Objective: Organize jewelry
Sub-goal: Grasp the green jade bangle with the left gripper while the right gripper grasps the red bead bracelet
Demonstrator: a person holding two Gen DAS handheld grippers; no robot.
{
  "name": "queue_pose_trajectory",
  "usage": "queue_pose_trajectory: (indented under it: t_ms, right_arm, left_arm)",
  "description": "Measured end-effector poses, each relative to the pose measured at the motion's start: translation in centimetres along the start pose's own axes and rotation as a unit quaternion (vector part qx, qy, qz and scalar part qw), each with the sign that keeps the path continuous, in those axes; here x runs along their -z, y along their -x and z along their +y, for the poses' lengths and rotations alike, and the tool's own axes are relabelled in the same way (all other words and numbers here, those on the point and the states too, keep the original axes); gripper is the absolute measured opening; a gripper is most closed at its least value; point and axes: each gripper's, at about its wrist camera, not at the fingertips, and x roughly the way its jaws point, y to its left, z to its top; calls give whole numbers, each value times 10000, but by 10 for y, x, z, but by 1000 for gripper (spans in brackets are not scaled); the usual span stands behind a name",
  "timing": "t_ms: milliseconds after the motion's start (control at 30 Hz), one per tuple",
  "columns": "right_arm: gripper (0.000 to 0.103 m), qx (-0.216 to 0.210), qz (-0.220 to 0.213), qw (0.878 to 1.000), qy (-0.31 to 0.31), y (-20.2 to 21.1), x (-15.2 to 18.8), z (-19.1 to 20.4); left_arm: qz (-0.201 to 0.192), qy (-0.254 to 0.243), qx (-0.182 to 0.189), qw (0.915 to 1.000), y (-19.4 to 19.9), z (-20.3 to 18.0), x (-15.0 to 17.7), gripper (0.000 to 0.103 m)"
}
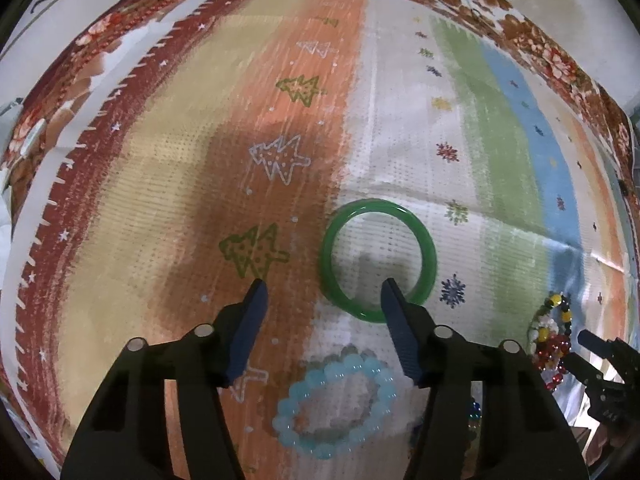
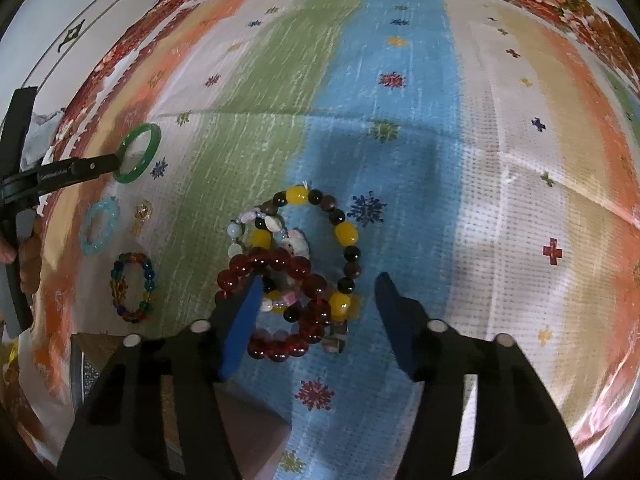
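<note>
The cloth (image 1: 256,128) runs in broad painted stripes: dark red with white stars, sand yellow, orange with outlined green and white fir trees, white with small coloured snowflakes, then green, blue, white, sand and orange. Around it lies a bedsheet (image 1: 532,36) of red-brown flowers on white. On the cloth's white stripe sits a solid glossy green bangle (image 1: 332,240). Near the bangle lies a pale translucent blue bead bracelet (image 1: 340,368). On the cloth's blue stripe, a bracelet of yellow and dark brown beads (image 2: 346,234) overlaps a clear dark red bead bracelet (image 2: 288,260). A multicoloured glass bracelet (image 2: 120,276) shows blue, amber and green. The gripper pads (image 2: 244,328) are blue on black bodies.
</note>
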Motion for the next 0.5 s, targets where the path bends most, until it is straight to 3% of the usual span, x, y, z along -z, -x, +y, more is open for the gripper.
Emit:
queue_pose_trajectory:
  t_ms: [100,233,367,433,500]
  right_arm:
    - [44,15,65,10000,40,-3,-1,1]
    - [38,111,142,9998,119,-9,0,4]
    - [15,78,207,9996,199,-15,2,6]
    - [15,152,212,9994,237,-14,2,7]
    - [15,174,229,9992,267,-14,3,8]
  left_arm:
    - [10,-98,-109,9999,-6,0,0,39]
    - [-9,-147,-134,9998,-9,0,-3,34]
    - [-38,-411,-332,9986,-14,-6,-1,30]
    - [-39,-565,-462,9973,-15,-10,0,11]
    - [-30,-623,-465,9970,-14,-10,0,8]
